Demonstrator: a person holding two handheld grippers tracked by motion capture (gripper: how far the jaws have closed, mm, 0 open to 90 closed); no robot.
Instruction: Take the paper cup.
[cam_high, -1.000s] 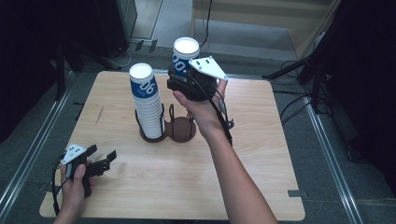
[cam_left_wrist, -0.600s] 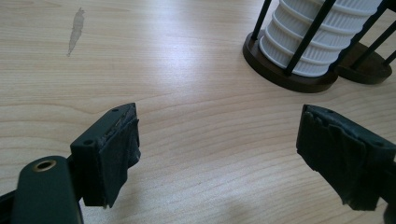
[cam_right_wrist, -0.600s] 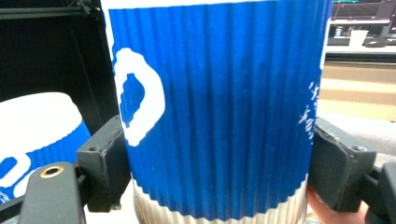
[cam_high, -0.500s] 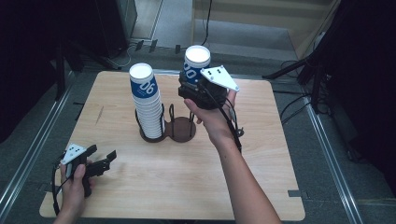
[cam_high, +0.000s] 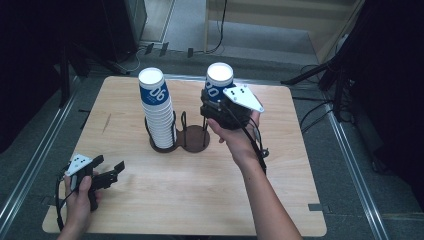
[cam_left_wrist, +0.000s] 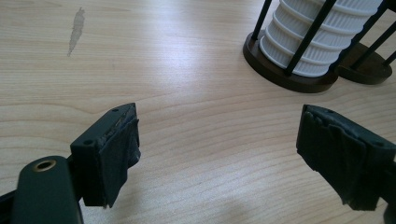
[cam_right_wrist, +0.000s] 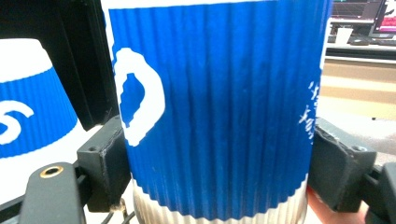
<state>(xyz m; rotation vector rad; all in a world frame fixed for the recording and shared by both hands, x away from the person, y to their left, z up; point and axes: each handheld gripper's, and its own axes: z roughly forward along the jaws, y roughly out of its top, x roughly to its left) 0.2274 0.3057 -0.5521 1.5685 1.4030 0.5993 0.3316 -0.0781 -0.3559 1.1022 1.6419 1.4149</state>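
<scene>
Right tool (cam_high: 216, 100) clamped on ribbed blue-and-white paper cup (cam_high: 218, 82), held upside down above dark round holder (cam_high: 195, 139), beside inverted cup stack (cam_high: 156, 107), left tool (cam_high: 111, 169) half open, empty, low over pale wood-grain tabletop (cam_high: 200, 190)

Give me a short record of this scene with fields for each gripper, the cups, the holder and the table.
right gripper: shut on blue paper cup, upside down, held above the table
left gripper: open, nothing between jaws, low over the table's near left corner
cup stack: inverted, in holder's left ring
holder: dark, two rings, right ring empty
table: light wood
</scene>
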